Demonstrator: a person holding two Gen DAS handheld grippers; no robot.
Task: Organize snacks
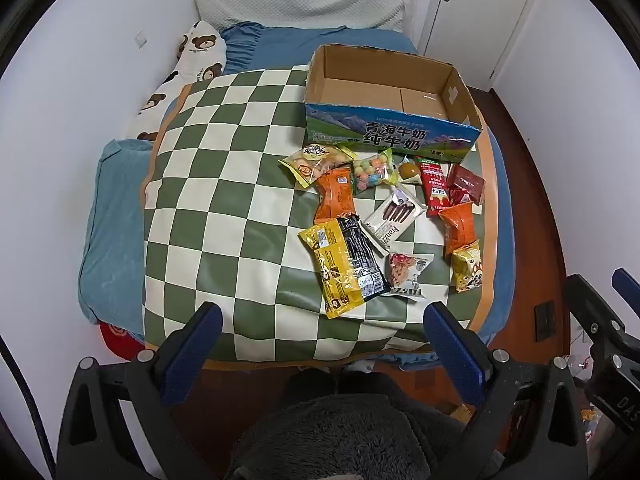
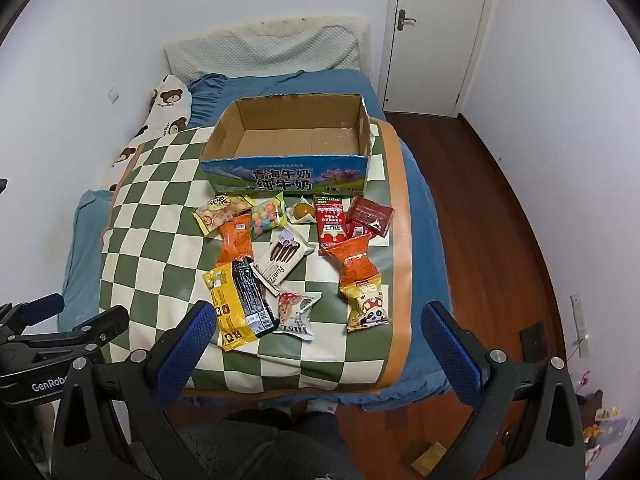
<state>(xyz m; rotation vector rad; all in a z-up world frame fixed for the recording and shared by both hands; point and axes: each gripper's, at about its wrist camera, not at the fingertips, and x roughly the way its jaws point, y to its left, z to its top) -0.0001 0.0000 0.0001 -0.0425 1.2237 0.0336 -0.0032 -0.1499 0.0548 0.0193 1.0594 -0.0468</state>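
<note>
Both grippers, left gripper point(image 1: 322, 326) and right gripper point(image 2: 318, 322), have black frames, silver screws and blue textured pads; the person wears grey fleece trousers point(image 1: 340, 436).

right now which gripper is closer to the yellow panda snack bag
Right. The right gripper hovers just in front of the panda bag; the left gripper sits further left, nearer the yellow-black packet.

Two fisheye views look steeply down from above the foot of a bed, each past its own tool's blue pads. Both share the green-and-cream checked quilt point(image 1: 224, 216), the open cardboard box point(image 1: 390, 98) and the scattered snack packets point(image 2: 288, 264), from well back. The left view sits further left, so the box appears right of centre.
</note>
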